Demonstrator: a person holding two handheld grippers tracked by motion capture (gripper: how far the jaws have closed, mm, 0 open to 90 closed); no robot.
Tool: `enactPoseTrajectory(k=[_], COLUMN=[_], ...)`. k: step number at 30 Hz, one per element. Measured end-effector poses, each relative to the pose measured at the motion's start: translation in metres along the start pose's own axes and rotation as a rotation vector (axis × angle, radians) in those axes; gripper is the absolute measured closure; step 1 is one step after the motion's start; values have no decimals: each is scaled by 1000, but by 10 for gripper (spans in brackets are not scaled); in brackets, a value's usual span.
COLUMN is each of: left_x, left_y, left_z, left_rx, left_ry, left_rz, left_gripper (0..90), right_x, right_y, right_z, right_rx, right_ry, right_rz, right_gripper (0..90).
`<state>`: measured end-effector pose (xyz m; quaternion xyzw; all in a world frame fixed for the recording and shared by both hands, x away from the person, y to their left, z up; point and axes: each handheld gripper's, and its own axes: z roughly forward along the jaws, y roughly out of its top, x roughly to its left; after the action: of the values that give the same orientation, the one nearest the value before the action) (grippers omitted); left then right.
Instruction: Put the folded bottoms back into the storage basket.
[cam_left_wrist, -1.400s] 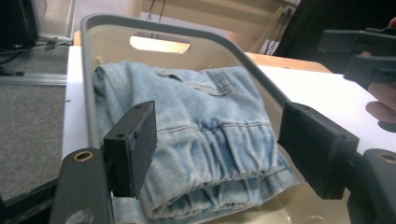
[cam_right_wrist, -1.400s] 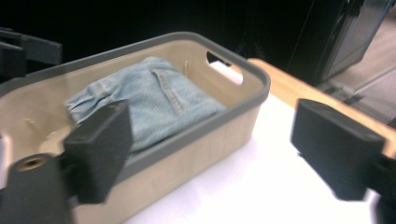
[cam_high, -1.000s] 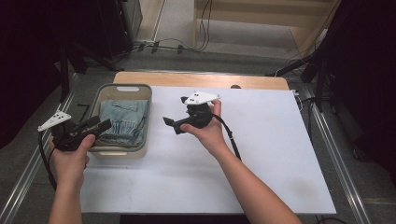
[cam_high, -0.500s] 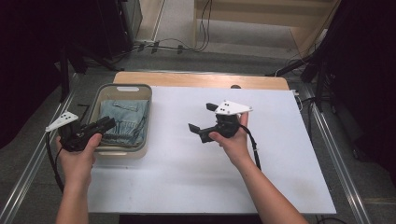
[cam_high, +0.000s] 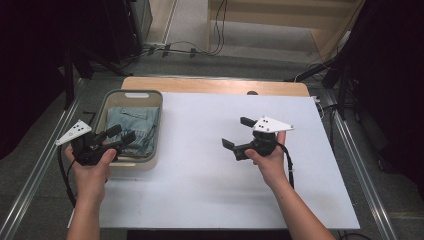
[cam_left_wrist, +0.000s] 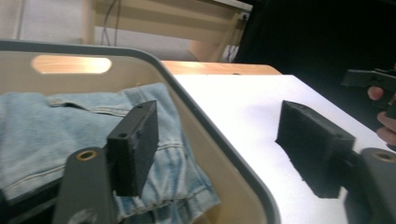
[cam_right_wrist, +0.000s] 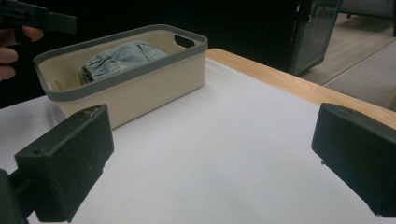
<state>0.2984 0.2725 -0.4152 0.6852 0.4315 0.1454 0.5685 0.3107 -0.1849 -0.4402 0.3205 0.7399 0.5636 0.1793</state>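
- High view: your left gripper (cam_high: 120, 136) sits at the near left corner of the beige basket (cam_high: 153, 126), its jaws poking over the basket's near rim. They have just been opening and now stand apart with nothing between them.
- High view: the folded denim jeans (cam_high: 132, 125) lie inside the basket, just ahead of the left jaws and a little below them.
- High view: your right gripper (cam_high: 237, 134) hangs over the white table (cam_high: 200, 190), well to the right of the basket, pointing left toward it. Its jaws are spread wide and empty.
- Left gripper view: the jaws rise apart from the bottom edge. The left one stands over the jeans (cam_left_wrist: 42, 135); the right one is past the grey rim of the basket (cam_left_wrist: 219, 149), over the white table (cam_left_wrist: 243, 107). No pad presses on the cloth.
- Left gripper view: far off past the right jaw you see your other hand (cam_left_wrist: 385, 116) with its gripper.
- Right gripper view: the jaws stand wide, with bare white table (cam_right_wrist: 210, 154) between them.
- Right gripper view: the basket (cam_right_wrist: 140, 88) stands ahead and to the left of the jaws, well apart from them, with the jeans (cam_right_wrist: 119, 58) folded inside it. Your left hand (cam_right_wrist: 11, 51) shows at the upper left edge.
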Motion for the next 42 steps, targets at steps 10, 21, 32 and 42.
enactPoseTrajectory(k=[10,21,32,42], left_x=[-11,-22,-30,-36], left_y=[-3,-7,-14,-21], left_z=[3,7,11,14], left_rx=[0,10,19,33], left_ry=[-75,-121,-132,-136], left_rz=[-6,15,41,68], left_gripper=[111,0,0,0], right_x=[-7,-13,-18,-23], right_y=[-7,-17,-32,-46], right_z=[-20,-41,-61,-79], right_rx=[-12,-12,-13,-11], right_ry=[-24,-51,-77,-102], right_rz=[8,16,24,40], right_gripper=[0,0,0,0])
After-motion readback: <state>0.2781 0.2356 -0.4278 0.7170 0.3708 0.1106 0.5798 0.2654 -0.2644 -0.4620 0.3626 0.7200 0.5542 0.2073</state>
